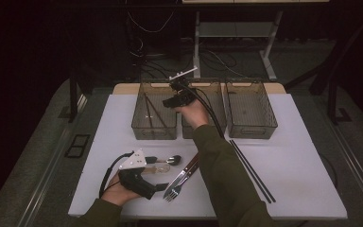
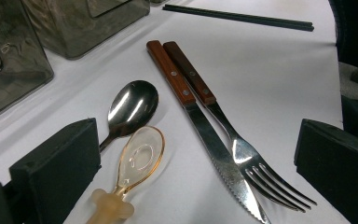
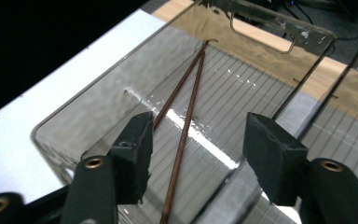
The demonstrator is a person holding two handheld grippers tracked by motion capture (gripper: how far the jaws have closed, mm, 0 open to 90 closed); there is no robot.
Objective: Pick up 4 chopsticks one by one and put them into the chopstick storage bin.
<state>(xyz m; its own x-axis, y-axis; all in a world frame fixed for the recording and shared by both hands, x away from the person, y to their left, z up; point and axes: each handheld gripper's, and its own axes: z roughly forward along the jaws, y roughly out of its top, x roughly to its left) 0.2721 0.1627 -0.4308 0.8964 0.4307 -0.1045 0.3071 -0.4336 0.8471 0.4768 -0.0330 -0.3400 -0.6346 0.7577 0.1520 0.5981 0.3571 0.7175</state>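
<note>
My right gripper [image 1: 169,101] [image 3: 196,149] hangs over the left clear bin [image 1: 153,130] [image 3: 93,105], jaws open with nothing between them. Two brown chopsticks [image 1: 150,111] [image 3: 182,98] lie loose on that bin's floor beneath the jaws. My left gripper [image 1: 159,173] [image 2: 196,163] rests low on the white table near the front, open. Ahead of it lie a metal spoon [image 1: 173,159] [image 2: 133,105], an amber plastic spoon [image 1: 160,168] [image 2: 140,156], a wooden-handled knife [image 1: 187,171] [image 2: 200,126] and a matching fork [image 1: 173,191] [image 2: 247,158].
A middle bin [image 1: 217,101] and a right bin [image 1: 253,130] stand beside the left one along the table's back. A pair of black chopsticks [image 1: 251,170] [image 2: 237,16] lies diagonally at the right. My right forearm crosses the table's middle.
</note>
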